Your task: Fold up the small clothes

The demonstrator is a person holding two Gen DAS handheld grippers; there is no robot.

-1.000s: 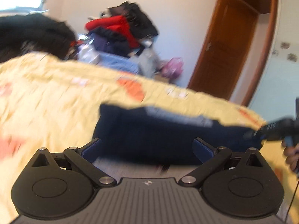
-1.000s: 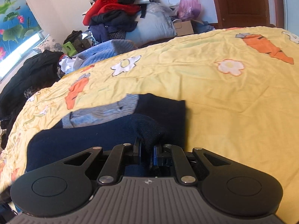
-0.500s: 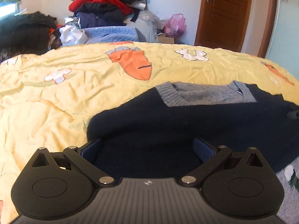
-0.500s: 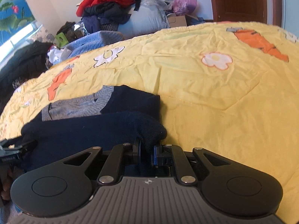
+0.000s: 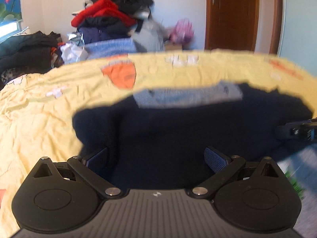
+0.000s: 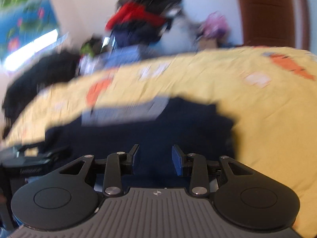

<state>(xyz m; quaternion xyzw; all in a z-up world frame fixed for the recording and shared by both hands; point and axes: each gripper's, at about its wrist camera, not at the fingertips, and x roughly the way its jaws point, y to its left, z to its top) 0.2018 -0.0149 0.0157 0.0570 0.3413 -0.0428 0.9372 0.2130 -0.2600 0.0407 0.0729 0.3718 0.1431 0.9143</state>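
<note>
Navy sweater point(image 5: 178, 134) with a grey ribbed band point(image 5: 188, 97) lies folded on the yellow bedspread point(image 5: 39, 107), just ahead of both my pairs of fingers. My left gripper point(image 5: 156, 158) stands wide over its near edge, gripping nothing. My right gripper point(image 6: 155, 159) has just been opening; its pads point(image 6: 177, 161) are parted, the cloth below them, not pinched.

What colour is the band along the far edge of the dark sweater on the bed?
Grey band on a navy sweater, clearest in the left wrist view.
</note>
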